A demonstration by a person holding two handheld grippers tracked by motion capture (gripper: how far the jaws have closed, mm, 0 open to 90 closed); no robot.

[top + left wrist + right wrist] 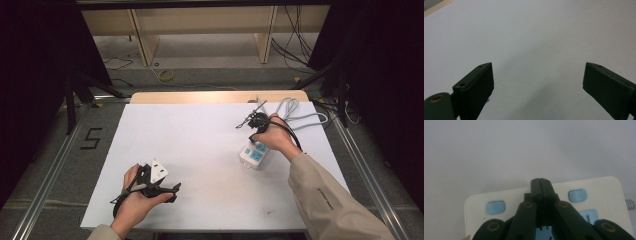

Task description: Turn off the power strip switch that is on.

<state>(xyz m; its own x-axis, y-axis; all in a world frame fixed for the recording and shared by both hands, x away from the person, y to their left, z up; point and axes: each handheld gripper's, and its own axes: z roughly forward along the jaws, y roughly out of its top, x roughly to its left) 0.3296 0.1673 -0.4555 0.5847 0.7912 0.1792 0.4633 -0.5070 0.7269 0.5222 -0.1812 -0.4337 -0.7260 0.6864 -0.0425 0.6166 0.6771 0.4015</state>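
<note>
White power strip point(599, 190) under closed right tool point(540, 180), left tool point(537, 77) wide open, empty

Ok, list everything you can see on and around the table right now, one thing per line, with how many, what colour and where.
Power strip: one, white with blue sockets and blue buttons, right part of the table, under the right gripper.
Power strip cord: one, grey, looped at the table's far right corner.
Table: one, white top with a wooden far edge, centre.
Wooden shelf frame: one, light wood, on the floor beyond the table.
Loose cables: several, dark, on the floor beyond the table; one yellowish coil among them.
Left gripper: one, black, near left of the table, jaws wide apart over bare table.
Right gripper: one, black, jaws closed together over the power strip.
Hands: two, one on each gripper; beige sleeves.
</note>
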